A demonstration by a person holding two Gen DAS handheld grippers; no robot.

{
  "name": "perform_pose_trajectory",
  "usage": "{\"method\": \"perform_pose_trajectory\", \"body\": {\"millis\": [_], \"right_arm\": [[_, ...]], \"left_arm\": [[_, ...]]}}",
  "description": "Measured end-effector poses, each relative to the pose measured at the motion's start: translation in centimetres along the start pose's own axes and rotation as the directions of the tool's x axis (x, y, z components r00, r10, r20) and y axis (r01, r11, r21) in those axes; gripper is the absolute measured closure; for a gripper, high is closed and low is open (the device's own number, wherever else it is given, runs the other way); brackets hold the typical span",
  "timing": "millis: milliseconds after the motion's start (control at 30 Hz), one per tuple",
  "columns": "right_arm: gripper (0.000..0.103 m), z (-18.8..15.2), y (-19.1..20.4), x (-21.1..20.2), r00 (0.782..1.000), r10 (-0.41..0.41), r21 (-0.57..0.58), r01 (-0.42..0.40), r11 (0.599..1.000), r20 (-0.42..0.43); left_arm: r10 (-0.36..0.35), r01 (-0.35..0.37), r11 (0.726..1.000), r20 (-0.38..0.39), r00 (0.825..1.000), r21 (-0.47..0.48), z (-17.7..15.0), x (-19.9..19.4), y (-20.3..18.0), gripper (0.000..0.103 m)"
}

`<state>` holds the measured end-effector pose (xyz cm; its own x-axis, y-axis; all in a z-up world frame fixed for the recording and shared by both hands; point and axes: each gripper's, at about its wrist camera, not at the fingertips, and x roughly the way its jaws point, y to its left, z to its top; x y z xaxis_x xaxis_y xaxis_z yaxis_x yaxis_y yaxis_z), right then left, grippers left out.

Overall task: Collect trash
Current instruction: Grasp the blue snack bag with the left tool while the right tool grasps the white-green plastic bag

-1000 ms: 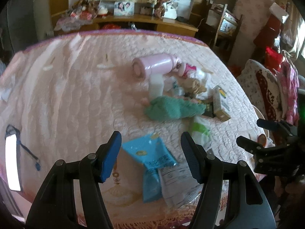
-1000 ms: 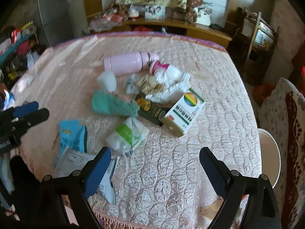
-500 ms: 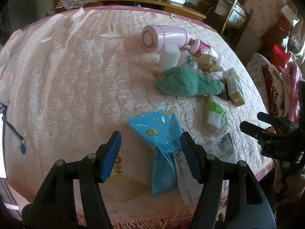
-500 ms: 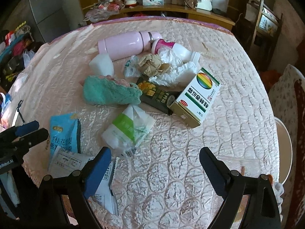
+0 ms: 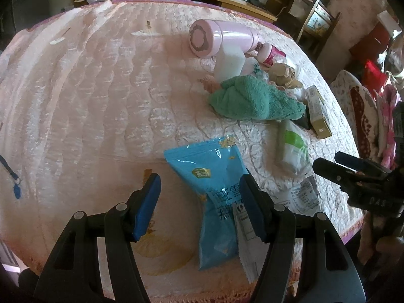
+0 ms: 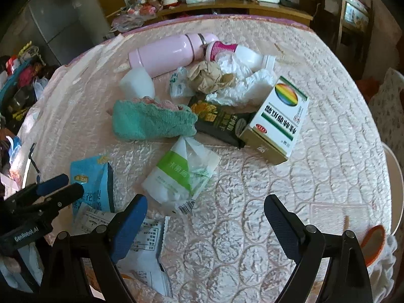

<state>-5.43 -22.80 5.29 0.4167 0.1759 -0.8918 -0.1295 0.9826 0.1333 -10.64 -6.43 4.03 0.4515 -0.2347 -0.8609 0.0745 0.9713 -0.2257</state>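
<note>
A blue snack bag (image 5: 214,192) lies near the table's front edge, partly over a white printed wrapper (image 5: 304,197). My left gripper (image 5: 199,189) hovers open just above the bag, nothing between its fingers. In the right wrist view a white-and-green plastic packet (image 6: 181,174) lies just ahead of my open right gripper (image 6: 204,209), which holds nothing. Behind it lie a dark snack wrapper (image 6: 217,120), crumpled brown paper (image 6: 207,75), white crumpled plastic (image 6: 240,80) and a white box with a rainbow mark (image 6: 277,121). The blue snack bag (image 6: 92,186) shows at the left there.
A pink flask (image 6: 171,50), a pink-capped white bottle (image 6: 234,53), a white cup (image 6: 137,84) and a teal towel (image 6: 151,121) lie on the pink quilted tablecloth (image 6: 315,151). A shelf (image 6: 227,5) stands behind; chairs to the right. An orange-rimmed object (image 6: 376,240) sits front right.
Both grippers have sunk toward the table and tilted further down; the blue bag and the green packet now look larger and closer. Neither gripper's opening has changed.
</note>
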Motion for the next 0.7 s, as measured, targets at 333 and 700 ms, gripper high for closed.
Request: {"method": "perform_pose_trajectory", "body": {"millis": [333, 700], "right_arm": [[0.011, 1.3, 0.6, 2.8, 0.999, 0.007, 0.063, -0.004, 0.998, -0.036], [0.066, 2.5, 1.8, 3.9, 0.999, -0.008, 0.017, 0.007, 1.000, 0.035]], "left_arm": [[-0.035, 0.034, 0.999, -0.034, 0.999, -0.025, 0.1, 1.7, 0.0, 0.039], [-0.088, 0.089, 0.996, -0.043, 0.995, 0.031, 0.3, 1.6, -1.0, 0.083]]}}
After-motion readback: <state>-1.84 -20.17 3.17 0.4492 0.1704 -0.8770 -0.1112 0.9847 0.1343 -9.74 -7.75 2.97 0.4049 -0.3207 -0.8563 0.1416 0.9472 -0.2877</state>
